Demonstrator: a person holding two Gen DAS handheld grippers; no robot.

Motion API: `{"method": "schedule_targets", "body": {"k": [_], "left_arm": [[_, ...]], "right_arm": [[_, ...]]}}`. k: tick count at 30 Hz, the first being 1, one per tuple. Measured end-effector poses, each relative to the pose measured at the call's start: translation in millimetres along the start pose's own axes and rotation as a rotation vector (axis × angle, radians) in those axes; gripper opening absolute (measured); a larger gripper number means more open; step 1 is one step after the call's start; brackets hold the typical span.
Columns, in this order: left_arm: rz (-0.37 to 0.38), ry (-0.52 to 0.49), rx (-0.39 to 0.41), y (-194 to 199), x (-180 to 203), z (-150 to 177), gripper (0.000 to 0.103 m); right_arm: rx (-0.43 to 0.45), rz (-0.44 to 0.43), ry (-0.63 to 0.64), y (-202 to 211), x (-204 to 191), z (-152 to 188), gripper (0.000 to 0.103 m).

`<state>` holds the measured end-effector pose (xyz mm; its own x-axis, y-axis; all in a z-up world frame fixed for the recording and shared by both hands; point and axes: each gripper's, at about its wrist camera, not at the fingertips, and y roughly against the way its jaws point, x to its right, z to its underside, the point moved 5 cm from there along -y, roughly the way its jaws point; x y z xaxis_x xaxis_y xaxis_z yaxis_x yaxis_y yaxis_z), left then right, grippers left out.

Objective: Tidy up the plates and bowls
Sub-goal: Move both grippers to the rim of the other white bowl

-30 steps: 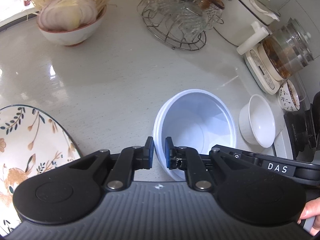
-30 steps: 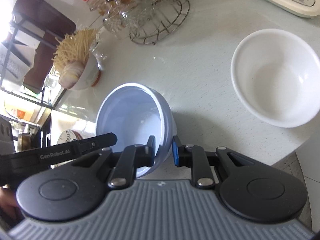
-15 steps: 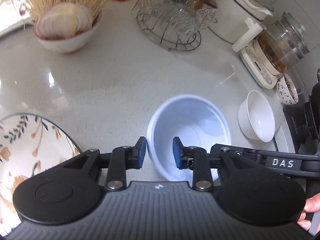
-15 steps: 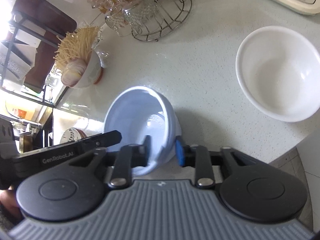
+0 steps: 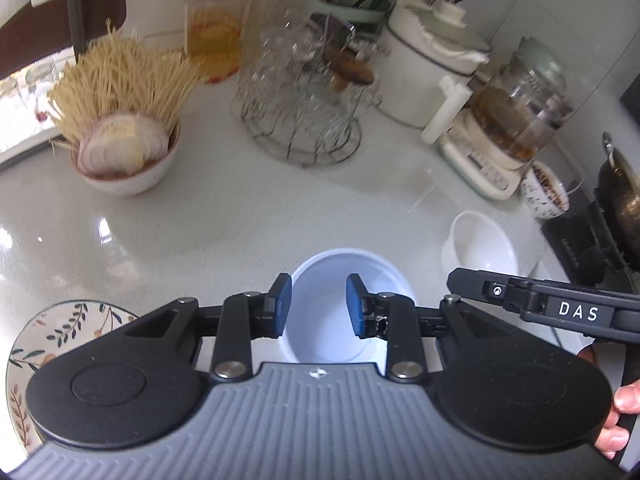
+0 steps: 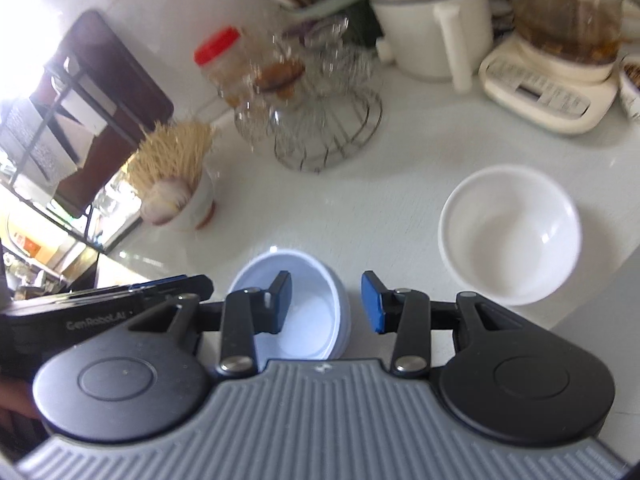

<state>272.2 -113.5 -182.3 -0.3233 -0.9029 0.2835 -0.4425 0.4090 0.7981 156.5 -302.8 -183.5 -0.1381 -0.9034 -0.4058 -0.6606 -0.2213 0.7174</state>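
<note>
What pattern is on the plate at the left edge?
Leafy sprigs and small flowers on a cream plate, seen only in the left wrist view.

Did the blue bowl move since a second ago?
Yes. The blue bowl was tipped up, held at its rim; now it sits flat on the counter, left of the white bowl. Both grippers, left gripper and right gripper, are open.

each of the two tongs is built alike: a ribbed grey plastic body, two round black discs at its sides, black linkage arms pinned with silver screws, and blue pads on the fingers. the left tongs [image 5: 319,304] carry pale "genrobot.ai" lettering on their side; the right tongs [image 6: 326,301] bear white "das" letters. bare fingertips [image 5: 622,404] grip the handle.
</note>
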Motion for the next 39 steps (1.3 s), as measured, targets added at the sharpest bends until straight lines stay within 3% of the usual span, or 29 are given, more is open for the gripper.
{"method": "schedule_targets", "body": {"k": [9,17,28,39], "left_arm": [[0.049,-0.117,0.080,42,39,-9,0.034],[0.067,-0.181,0.131,69,68,-11,0.034],[0.086,-0.248,0.115,56,89,-7,0.034],[0.097,-0.278,0.103,37,117,-21,0.034]], "right_arm": [[0.158,0.083,0.008,56,-2,-9,0.042],[0.220,0.151,0.001,86,4,-3,0.042],[0.235,0.198,-0.042,96,19,2,0.042],[0.273,0.217,-0.172,103,56,-4,0.042]]}}
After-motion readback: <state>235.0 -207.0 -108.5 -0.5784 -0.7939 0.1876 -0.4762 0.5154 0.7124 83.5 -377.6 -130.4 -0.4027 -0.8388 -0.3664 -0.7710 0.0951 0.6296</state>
